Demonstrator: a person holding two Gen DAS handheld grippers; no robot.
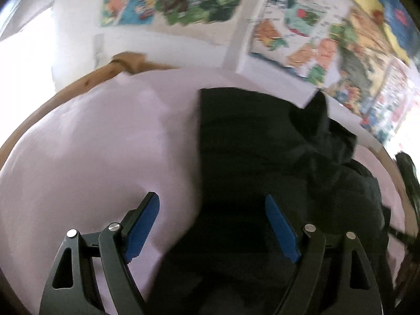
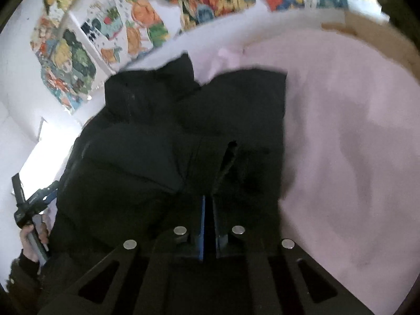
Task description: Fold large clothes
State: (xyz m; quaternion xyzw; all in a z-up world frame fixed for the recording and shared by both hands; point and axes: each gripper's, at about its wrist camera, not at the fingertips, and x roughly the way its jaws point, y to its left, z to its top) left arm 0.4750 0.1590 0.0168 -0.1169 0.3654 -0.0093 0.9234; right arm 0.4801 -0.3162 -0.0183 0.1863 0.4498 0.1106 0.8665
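Note:
A large black padded garment [image 1: 257,157] lies on a bed with a pale pink sheet [image 1: 105,144]. In the left wrist view my left gripper [image 1: 212,210] is open and empty, its blue pads [image 1: 143,225] hovering over the garment's left edge and the sheet. In the right wrist view the black garment [image 2: 162,144] fills the middle. My right gripper [image 2: 208,204] is shut on a fold of the black garment, which is bunched around its blue pads [image 2: 201,225]. The left gripper [image 2: 34,204] and the hand holding it show at the far left.
The pink sheet [image 2: 341,131] stretches to the right of the garment. A wooden bed frame [image 1: 78,84] runs along the far edge. Colourful posters [image 1: 302,34] cover the white wall behind the bed.

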